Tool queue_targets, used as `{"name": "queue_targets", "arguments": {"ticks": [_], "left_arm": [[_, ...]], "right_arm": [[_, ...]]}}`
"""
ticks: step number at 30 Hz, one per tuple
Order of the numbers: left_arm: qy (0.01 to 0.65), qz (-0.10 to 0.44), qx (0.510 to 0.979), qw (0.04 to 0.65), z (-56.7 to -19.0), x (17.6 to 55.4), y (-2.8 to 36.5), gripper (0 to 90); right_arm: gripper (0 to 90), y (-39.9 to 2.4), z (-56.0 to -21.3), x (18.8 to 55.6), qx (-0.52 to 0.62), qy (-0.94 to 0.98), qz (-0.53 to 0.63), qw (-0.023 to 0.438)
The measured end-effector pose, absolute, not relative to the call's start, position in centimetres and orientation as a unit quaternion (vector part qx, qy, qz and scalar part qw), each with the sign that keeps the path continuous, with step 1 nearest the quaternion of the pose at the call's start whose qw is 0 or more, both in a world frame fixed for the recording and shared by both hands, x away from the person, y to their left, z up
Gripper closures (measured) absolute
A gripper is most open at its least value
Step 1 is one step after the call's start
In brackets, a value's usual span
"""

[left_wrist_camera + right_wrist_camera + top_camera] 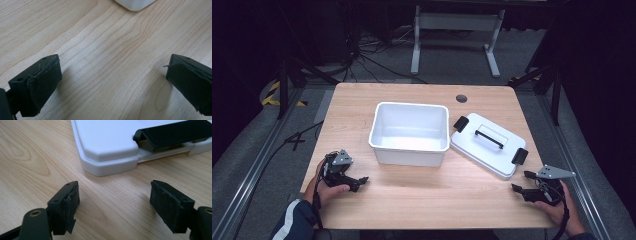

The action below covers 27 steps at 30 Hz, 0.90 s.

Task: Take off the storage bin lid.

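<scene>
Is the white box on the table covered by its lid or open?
Open. The white box stands upright and looks empty inside, and its lid lies flat on the table to its right, handle up.

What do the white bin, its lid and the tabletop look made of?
Bin: apparently moulded plastic, smooth with a slight sheen and rounded corners. Lid: the same white plastic by its look, with black clips, probably plastic too. Table: light wood grain, matte; solid wood or laminate can't be told.
</scene>
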<state>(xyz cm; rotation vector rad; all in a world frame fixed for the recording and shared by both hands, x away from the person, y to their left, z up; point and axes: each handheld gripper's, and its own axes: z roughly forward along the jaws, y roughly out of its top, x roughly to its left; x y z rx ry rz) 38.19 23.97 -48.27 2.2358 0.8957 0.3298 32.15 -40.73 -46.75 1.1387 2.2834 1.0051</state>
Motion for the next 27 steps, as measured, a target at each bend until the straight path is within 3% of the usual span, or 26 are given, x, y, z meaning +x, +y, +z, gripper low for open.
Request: {"name": "queue_targets", "arguments": {"ticks": [27], "left_arm": [[0.341, 0.127, 0.865, 0.346, -48.25, 38.29, 23.98, 0.2]], "right_arm": [[23.5, -40.74, -46.75, 32.18, 0.408, 0.816, 0.358, 0.199]]}}
